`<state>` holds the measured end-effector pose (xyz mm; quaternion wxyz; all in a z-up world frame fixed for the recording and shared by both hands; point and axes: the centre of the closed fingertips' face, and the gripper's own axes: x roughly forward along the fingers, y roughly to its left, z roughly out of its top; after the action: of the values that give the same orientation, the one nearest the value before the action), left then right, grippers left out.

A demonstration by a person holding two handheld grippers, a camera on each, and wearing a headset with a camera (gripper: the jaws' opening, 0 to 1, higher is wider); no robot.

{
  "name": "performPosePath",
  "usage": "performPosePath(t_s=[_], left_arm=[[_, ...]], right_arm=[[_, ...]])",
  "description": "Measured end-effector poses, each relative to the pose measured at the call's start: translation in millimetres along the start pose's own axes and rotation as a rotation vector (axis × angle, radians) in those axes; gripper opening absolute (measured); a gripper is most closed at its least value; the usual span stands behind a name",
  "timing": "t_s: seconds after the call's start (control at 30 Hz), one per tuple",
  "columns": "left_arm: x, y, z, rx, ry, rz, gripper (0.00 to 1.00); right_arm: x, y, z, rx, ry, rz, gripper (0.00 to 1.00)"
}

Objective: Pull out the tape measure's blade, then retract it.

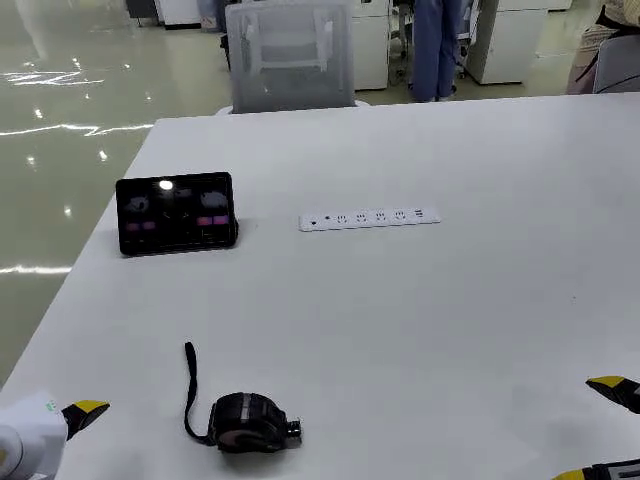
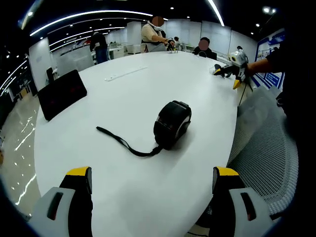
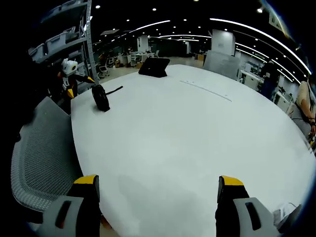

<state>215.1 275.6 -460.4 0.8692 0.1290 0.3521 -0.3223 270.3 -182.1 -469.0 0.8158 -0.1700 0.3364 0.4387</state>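
Black round tape measure with looped black strap, lying on white table near the front edge, just ahead of left tongs. Left and right tongs both spread wide, empty, well apart. Farther back: black tablet, white power strip.

The place is a large open-plan office. A long white table carries a power strip and a propped dark tablet, a grey mesh office chair stands at its far edge, and beyond lie a glossy pale floor and white cabinets. The gripper views show long ceiling light strips, metal shelving and people at the table's far end.
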Motion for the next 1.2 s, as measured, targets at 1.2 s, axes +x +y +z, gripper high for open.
performPosePath(t_s=[1.2], left_arm=[[20.6, -10.0, 26.8, 0.140, 0.065, -0.121, 0.99]], right_arm=[[30.3, 24.2, 38.1, -0.140, -0.032, 0.108, 0.99]])
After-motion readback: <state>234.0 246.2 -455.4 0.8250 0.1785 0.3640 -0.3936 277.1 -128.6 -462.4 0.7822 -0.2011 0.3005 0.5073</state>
